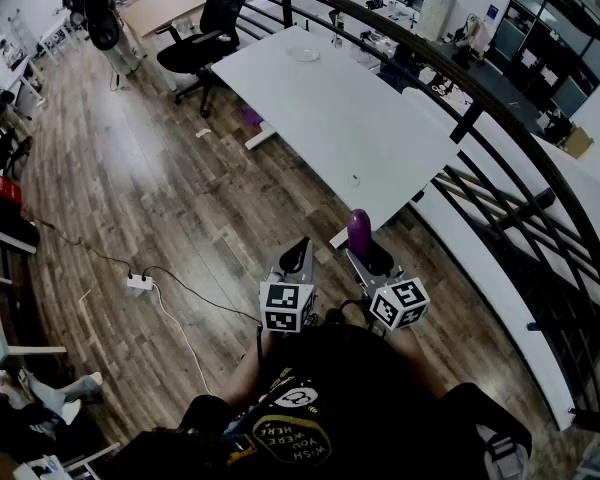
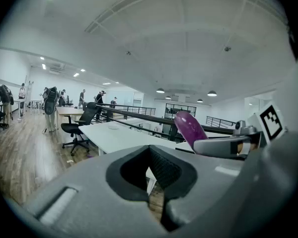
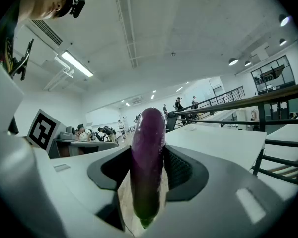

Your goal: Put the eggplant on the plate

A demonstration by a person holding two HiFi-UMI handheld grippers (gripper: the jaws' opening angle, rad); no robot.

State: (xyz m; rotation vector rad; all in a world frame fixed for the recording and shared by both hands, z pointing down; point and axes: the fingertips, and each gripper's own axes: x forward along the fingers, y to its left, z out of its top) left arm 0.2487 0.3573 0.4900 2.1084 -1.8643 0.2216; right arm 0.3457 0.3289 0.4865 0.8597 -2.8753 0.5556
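Shirt below eggplant reads "WISH YOU WERE HERE".

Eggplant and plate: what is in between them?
In the head view, just white tabletop between the eggplant and plate, with one tiny unclear speck.

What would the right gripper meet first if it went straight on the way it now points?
Most likely the near end of the white table. The right gripper, shut on the eggplant, points forward and slightly down toward it over the floor; depth is hard to judge.
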